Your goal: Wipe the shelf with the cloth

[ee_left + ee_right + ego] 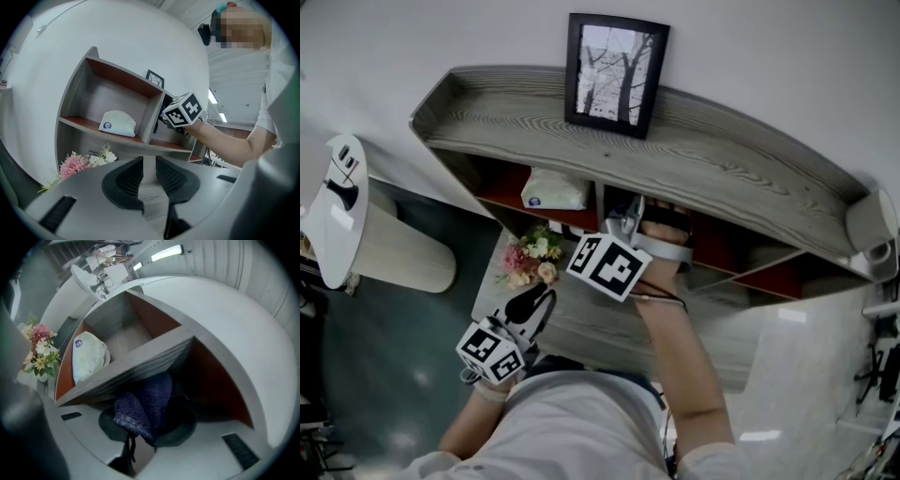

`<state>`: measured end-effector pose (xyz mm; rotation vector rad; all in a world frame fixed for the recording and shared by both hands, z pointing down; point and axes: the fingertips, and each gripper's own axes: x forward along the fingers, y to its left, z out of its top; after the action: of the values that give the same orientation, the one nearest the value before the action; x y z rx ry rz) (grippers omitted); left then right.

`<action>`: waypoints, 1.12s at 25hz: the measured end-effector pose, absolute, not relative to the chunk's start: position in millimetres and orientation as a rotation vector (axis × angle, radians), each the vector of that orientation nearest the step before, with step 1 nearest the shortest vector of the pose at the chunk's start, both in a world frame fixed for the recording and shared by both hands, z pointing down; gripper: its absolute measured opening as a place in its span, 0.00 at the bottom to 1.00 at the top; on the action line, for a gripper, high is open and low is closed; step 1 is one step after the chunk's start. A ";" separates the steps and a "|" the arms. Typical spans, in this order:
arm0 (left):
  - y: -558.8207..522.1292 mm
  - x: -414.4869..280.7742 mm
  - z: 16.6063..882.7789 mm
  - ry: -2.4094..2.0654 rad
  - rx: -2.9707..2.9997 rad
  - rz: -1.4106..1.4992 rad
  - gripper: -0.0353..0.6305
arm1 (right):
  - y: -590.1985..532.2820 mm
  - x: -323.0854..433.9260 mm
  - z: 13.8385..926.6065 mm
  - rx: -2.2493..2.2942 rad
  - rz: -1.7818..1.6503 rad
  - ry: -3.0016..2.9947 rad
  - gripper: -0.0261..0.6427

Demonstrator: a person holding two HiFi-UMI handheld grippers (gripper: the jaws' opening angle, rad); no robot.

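My right gripper is shut on a dark blue fuzzy cloth, which bunches over its jaws. It presses up against the grey divider panel at the mouth of a red-floored compartment. In the head view the right gripper reaches into the middle compartment of the grey wooden shelf, and its marker cube faces up. My left gripper hangs lower left, away from the shelf. Its jaws stand a little apart with nothing between them.
A black picture frame stands on the shelf top. A pale tissue pack lies in the left compartment, also seen in the right gripper view. A small bunch of flowers stands on the lower board. A white round stool is at far left.
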<state>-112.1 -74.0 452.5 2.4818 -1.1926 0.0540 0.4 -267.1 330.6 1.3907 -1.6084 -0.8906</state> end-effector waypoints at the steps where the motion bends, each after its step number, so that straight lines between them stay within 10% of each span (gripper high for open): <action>1: -74.3 -112.7 452.2 -1.195 2.481 0.054 0.19 | -271.1 1.0 331.8 1.382 -0.898 -1.598 0.16; 28: -72.4 -105.0 450.5 -1.187 2.492 0.061 0.19 | -276.2 -2.8 435.3 1.026 -0.743 -1.621 0.16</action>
<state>-105.0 -72.4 450.5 2.4919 -1.1867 0.0613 -2.8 -276.2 435.3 1.0262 -1.6214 -0.7435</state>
